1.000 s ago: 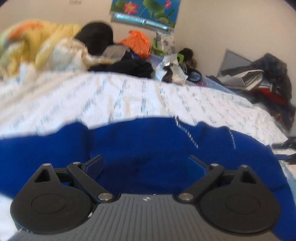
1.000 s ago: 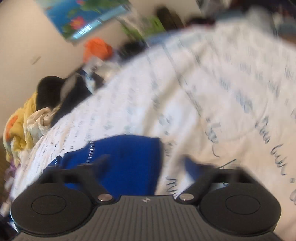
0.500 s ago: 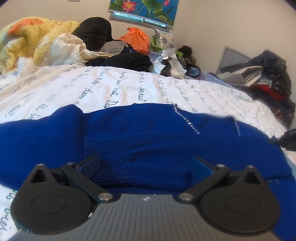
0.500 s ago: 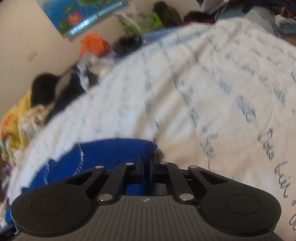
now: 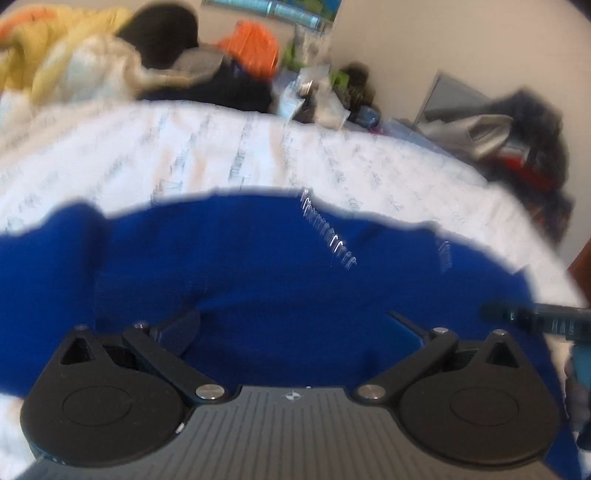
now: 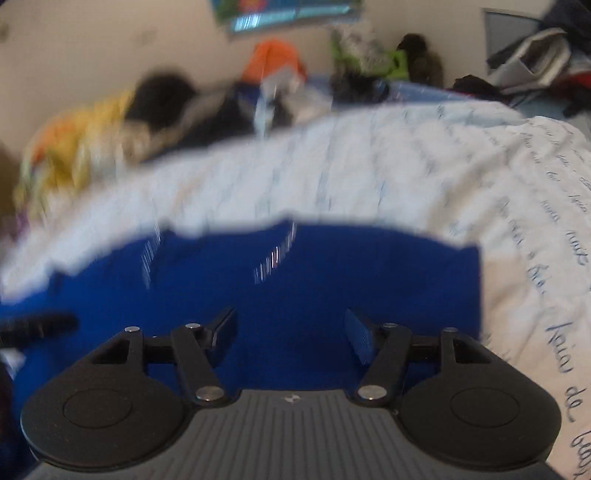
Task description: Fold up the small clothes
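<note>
While both views are smeared by motion blur, the layout is readable. Nearest the left wrist camera, the left gripper [image 5: 291, 325] has its jaws spread as wide as they go, with nothing pinched between them; its fingers [image 5: 177, 330] hang just above a blue garment [image 5: 258, 266]. That garment, the piece of clothing to be folded, lies flat on a white bedsheet [image 5: 221, 147] printed with lines of handwriting, and a short row of sparkling beads [image 5: 328, 236] crosses its cloth. At the right edge of this view a dark tip of the right gripper [image 5: 535, 317] pokes in over the garment.

From the right wrist camera, the right gripper [image 6: 290, 328] has jaws that have just been opening; they stand parted over the blue garment [image 6: 314, 280], gripping nothing. The garment's right edge ends beside bare bedsheet [image 6: 406, 177].

Farther back, a heap of yellow and cream bedding [image 5: 62, 62], dark clothing and an orange bag [image 5: 255, 44] lie along the wall. A colourful poster [image 6: 284, 13] hangs above.
</note>
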Action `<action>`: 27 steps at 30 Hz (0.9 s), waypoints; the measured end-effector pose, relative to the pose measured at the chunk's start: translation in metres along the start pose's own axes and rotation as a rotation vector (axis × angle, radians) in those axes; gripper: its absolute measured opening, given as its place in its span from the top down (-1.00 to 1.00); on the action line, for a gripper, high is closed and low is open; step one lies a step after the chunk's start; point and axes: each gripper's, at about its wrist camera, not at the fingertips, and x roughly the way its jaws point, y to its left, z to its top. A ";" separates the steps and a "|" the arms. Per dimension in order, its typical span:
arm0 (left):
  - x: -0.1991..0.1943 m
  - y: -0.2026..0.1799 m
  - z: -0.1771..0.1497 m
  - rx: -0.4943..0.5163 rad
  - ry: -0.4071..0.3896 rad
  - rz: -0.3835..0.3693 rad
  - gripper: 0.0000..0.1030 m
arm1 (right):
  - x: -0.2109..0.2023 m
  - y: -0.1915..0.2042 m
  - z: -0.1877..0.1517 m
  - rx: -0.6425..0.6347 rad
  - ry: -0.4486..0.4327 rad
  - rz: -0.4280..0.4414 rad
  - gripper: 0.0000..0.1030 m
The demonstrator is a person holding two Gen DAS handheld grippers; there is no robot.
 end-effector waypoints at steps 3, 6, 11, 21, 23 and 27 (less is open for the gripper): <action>0.006 -0.005 -0.008 0.124 0.009 0.019 -1.00 | 0.000 0.009 -0.019 -0.118 -0.102 -0.060 -0.46; -0.021 0.013 -0.014 0.115 -0.069 0.064 -1.00 | -0.002 0.004 -0.019 -0.107 -0.106 -0.049 -0.46; -0.085 0.100 -0.014 0.115 -0.272 0.397 -1.00 | -0.003 0.006 -0.020 -0.114 -0.110 -0.060 -0.47; -0.164 0.378 -0.056 -1.024 -0.255 0.614 -0.84 | -0.002 0.007 -0.021 -0.114 -0.111 -0.068 -0.50; -0.162 0.391 -0.068 -1.125 -0.263 0.524 -0.75 | -0.002 0.007 -0.021 -0.113 -0.111 -0.067 -0.51; -0.152 0.399 -0.072 -1.162 -0.290 0.419 -0.34 | -0.002 0.006 -0.021 -0.113 -0.112 -0.066 -0.51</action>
